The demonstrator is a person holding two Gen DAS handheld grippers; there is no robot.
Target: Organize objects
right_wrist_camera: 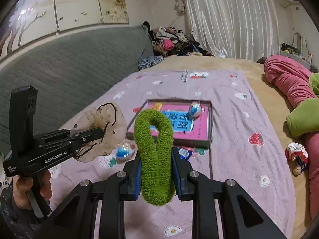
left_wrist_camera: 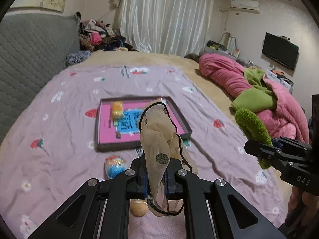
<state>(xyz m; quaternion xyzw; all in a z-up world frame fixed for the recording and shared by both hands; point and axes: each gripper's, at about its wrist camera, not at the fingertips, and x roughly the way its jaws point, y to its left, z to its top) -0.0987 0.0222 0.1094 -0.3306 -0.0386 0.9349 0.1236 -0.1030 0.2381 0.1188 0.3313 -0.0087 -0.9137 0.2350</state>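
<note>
Two grippers, both clamped. Left gripper is closed on a beige scrunchie; right gripper is closed on a green scrunchie. Both scrunchies are held above the blanket, in front of the tray. A toy egg lies near the tray's front edge.

We see a sheer beige scrunchie with dark trim and a fuzzy green scrunchie, both lifted above the bed. A shallow pink-lined box lies flat on the lilac sheet.

2 scrunchies, 1 box, 2 egg toys, 2 grippers.
</note>
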